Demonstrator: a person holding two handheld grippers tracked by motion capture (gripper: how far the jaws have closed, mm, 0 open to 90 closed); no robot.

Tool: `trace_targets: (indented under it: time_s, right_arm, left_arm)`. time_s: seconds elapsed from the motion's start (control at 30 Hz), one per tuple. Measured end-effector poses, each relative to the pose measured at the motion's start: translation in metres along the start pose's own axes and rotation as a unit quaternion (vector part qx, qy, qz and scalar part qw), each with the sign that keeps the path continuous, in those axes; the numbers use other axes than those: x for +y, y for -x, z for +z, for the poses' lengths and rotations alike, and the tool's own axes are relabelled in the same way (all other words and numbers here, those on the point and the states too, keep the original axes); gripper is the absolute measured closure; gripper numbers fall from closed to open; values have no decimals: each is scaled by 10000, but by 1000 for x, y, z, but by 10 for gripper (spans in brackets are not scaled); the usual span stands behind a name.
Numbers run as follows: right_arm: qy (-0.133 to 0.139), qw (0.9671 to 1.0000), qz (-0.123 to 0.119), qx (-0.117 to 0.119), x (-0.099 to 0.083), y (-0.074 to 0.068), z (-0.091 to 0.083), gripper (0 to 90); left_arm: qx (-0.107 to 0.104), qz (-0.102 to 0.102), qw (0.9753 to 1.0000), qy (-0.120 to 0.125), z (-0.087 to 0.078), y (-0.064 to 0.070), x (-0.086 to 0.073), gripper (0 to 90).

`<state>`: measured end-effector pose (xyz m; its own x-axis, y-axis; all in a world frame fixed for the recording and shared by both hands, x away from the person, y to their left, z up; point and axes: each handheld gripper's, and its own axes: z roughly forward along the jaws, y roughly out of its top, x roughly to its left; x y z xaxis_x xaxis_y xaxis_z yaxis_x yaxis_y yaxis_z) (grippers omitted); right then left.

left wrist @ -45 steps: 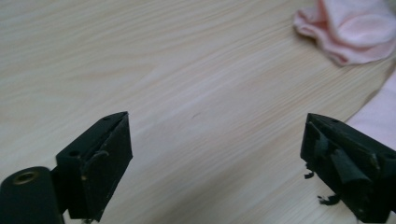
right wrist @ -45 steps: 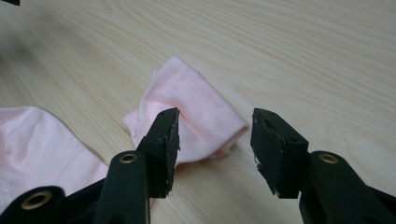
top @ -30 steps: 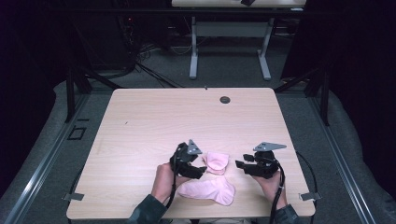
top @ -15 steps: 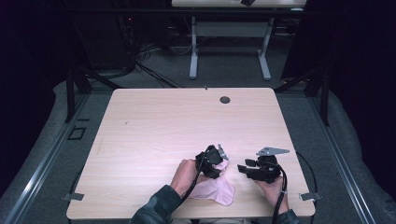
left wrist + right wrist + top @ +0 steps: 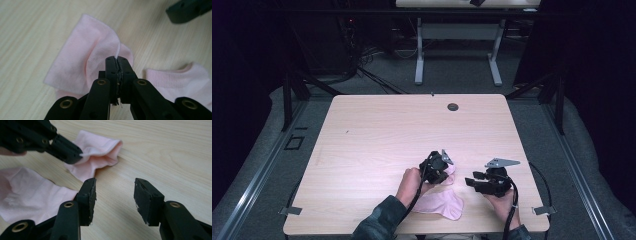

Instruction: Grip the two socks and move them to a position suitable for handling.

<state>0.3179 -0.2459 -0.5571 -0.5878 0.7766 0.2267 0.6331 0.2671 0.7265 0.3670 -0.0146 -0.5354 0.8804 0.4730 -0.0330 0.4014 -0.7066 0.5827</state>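
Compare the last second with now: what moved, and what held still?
The left tool, shut on a fold of the pale pink cotton sock, carried that fold rightward across the sock toward the right tool, folding the sock over. The right tool stayed open and in place, and the light wooden table and the sock's lower part stayed put.

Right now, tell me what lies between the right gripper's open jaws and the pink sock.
Bare table: right gripper view shows only wood between the right gripper and the pink sock.

Left tool (image 5: 117,62) has its jaws pinched tight, with the left hand (image 5: 410,183) reaching in toward the middle. Right tool (image 5: 115,195) sits with jaws spread wide, gripped by the right hand (image 5: 501,201) near the right edge.
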Motion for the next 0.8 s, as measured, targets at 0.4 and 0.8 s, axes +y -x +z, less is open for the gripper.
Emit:
trace_targets:
  time_s: [0.4, 0.8]
  right_arm:
    - [-360, 9978, -550, 12, 30, -29, 50, 652]
    - [-877, 9898, -1084, -297, 33, -23, 64, 729]
  left_arm:
    - [61, -558, 9971, 505, -28, -23, -7, 882]
    - [180, -1256, 9893, 714, -52, -56, -35, 882]
